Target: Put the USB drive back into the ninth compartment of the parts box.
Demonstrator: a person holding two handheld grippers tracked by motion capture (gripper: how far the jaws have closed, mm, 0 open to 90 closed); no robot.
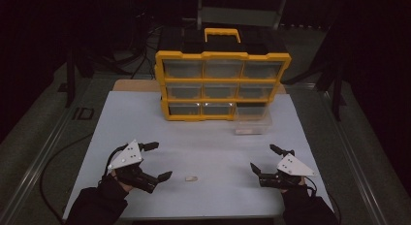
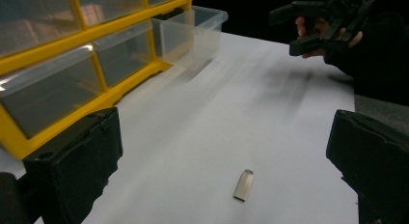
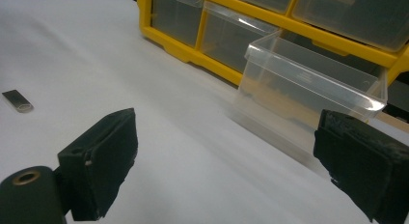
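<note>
Two black jaws of the left hand-held gripper are standing wide apart and empty, framing the small metal piece lying on the table, likely for a pickup. Spread and empty too, the right hand-held gripper is facing the pulled-out clear drawer, probably awaiting the piece.

yellow-framed organizer, clear drawer, silvery tab
</note>
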